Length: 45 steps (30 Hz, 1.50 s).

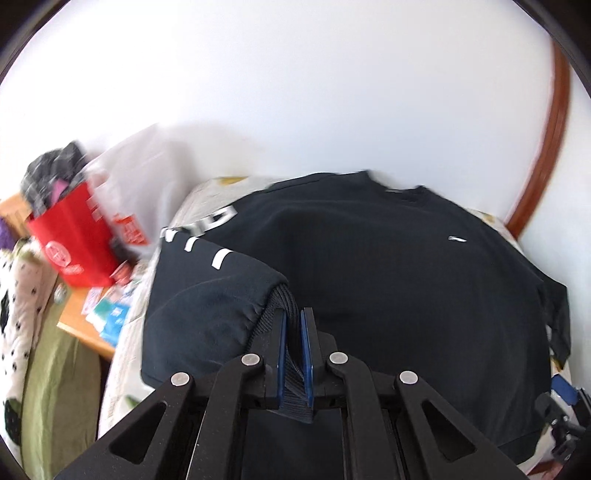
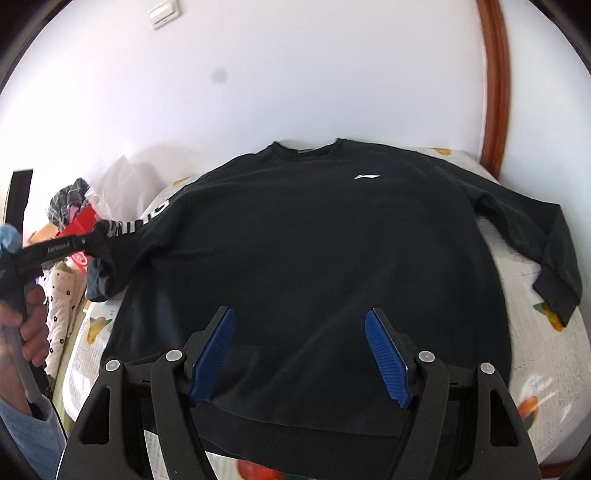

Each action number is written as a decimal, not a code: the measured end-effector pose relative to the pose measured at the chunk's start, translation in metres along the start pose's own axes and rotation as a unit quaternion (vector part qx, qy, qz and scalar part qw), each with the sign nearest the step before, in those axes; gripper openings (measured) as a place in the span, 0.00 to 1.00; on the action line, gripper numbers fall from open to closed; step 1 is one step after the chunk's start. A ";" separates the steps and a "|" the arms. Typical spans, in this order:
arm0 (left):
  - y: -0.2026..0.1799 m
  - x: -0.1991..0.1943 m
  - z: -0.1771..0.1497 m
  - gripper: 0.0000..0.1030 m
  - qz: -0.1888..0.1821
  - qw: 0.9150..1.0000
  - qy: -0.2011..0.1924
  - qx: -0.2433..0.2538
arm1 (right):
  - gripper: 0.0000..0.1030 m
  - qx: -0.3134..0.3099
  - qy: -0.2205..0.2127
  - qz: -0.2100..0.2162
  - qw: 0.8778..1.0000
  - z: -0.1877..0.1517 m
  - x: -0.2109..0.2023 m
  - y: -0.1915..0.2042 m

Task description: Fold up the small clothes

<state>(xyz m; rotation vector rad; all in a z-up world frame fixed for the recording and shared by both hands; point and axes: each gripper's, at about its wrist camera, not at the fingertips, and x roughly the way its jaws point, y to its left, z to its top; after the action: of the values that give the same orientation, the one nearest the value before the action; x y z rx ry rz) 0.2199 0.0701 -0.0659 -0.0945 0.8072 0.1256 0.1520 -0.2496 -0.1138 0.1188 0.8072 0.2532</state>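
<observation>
Standing at the left on a light wooden side table (image 1: 79,325), a red paper bag with white print (image 1: 70,243), stuffed with dark crumpled cloth (image 1: 51,173). Leaning behind it against the plain white wall (image 1: 295,92), a translucent white plastic bag (image 1: 147,166). Curving up the right side, a reddish-brown wooden frame (image 2: 496,85); sitting high on the wall, a white switch plate (image 2: 164,13).

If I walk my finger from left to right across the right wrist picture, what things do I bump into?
The person's hand → left gripper pinching the sleeve cuff → black sweatshirt → white logo → other sleeve hanging over the fruit-print sheet.
</observation>
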 end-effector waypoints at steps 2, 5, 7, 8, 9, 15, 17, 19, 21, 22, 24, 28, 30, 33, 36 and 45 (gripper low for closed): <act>-0.038 0.007 0.006 0.07 -0.017 1.000 -0.001 0.026 | 0.70 0.014 -0.002 -0.007 1.000 -0.002 -0.007 -0.020; -0.087 0.020 0.009 0.07 -0.043 0.998 0.003 0.055 | 0.70 0.035 -0.001 -0.025 0.999 -0.007 -0.015 -0.048; -0.115 0.032 0.008 0.07 -0.059 0.996 0.017 0.070 | 0.70 0.041 0.001 -0.036 0.999 -0.011 -0.018 -0.059; -0.129 0.038 0.006 0.07 -0.069 0.994 0.024 0.076 | 0.70 0.044 0.002 -0.040 0.998 -0.014 -0.020 -0.065; -0.141 0.044 0.004 0.07 -0.076 0.993 0.030 0.082 | 0.70 0.044 0.004 -0.042 0.998 -0.017 -0.020 -0.070; -0.181 0.057 -0.007 0.10 -0.086 0.989 0.050 0.106 | 0.70 0.041 0.025 -0.055 0.997 -0.028 -0.012 -0.080; -0.181 0.053 -0.008 0.17 -0.094 0.987 0.052 0.117 | 0.70 0.037 0.029 -0.052 0.998 -0.030 -0.008 -0.077; -0.176 0.044 -0.007 0.28 -0.092 0.987 0.042 0.126 | 0.70 0.032 0.032 -0.048 0.998 -0.029 -0.004 -0.073; -0.163 0.032 -0.006 0.50 -0.078 0.989 0.021 0.127 | 0.70 0.023 0.033 -0.043 0.998 -0.029 -0.001 -0.062; -0.156 0.026 -0.006 0.67 -0.070 0.989 0.013 0.126 | 0.70 0.018 0.033 -0.040 0.999 -0.029 0.001 -0.057; -0.133 0.017 -0.004 0.70 -0.055 0.992 -0.003 0.118 | 0.70 0.008 0.036 -0.033 0.999 -0.026 0.004 -0.044; -0.078 0.013 0.000 0.70 -0.037 0.996 0.020 0.079 | 0.70 -0.030 0.023 -0.019 0.999 -0.015 0.007 -0.011; -0.052 0.013 -0.001 0.70 -0.024 0.997 0.040 0.066 | 0.70 -0.039 0.019 -0.011 0.999 -0.007 0.009 0.003; -0.014 0.010 -0.004 0.69 -0.003 0.998 0.040 0.043 | 0.65 -0.049 0.010 -0.005 0.999 0.006 0.013 0.019; 0.019 0.015 -0.012 0.69 0.005 0.999 0.043 0.027 | 0.62 -0.057 0.014 -0.014 0.998 0.013 0.031 0.028; 0.102 0.068 -0.052 0.69 0.037 0.996 0.078 -0.029 | 0.62 -0.061 0.082 -0.029 0.994 0.046 0.117 0.031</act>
<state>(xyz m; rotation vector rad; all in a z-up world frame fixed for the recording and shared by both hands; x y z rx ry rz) 0.2139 0.1689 -0.1549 -0.1311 0.9639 0.2142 0.2579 -0.1890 -0.1578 -0.0401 0.9543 0.2584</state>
